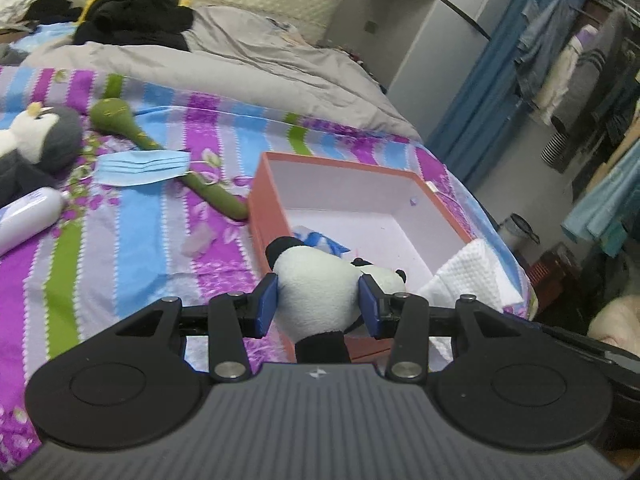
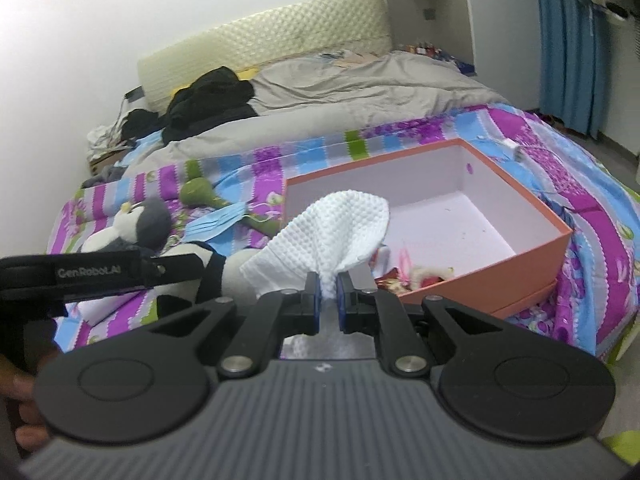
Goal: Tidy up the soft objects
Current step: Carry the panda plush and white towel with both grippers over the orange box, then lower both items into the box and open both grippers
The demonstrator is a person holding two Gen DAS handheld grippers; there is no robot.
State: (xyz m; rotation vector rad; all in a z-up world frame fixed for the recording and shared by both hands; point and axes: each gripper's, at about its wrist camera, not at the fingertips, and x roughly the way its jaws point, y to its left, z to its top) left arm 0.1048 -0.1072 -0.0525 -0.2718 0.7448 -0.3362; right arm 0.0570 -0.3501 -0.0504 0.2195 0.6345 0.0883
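My left gripper (image 1: 318, 304) is shut on a black and white panda plush (image 1: 316, 288), held just above the near left edge of an open orange box (image 1: 260, 196) on the striped bedspread. My right gripper (image 2: 328, 300) is shut on a white textured cloth (image 2: 332, 236) that fans out above the box's near corner (image 2: 552, 248). The cloth also shows in the left wrist view (image 1: 468, 276) at the box's right side. The panda shows in the right wrist view (image 2: 208, 272) to the left. Small items lie in the box's near corner (image 2: 416, 276).
On the bed lie a penguin plush (image 1: 44, 136), a green plush (image 1: 120, 120), a blue face mask (image 1: 140, 166) and a white bottle (image 1: 28, 216). A grey duvet (image 1: 240, 64) and black clothes (image 1: 136, 12) are farther back. The bed's right edge drops off beside hanging clothes (image 1: 580, 60).
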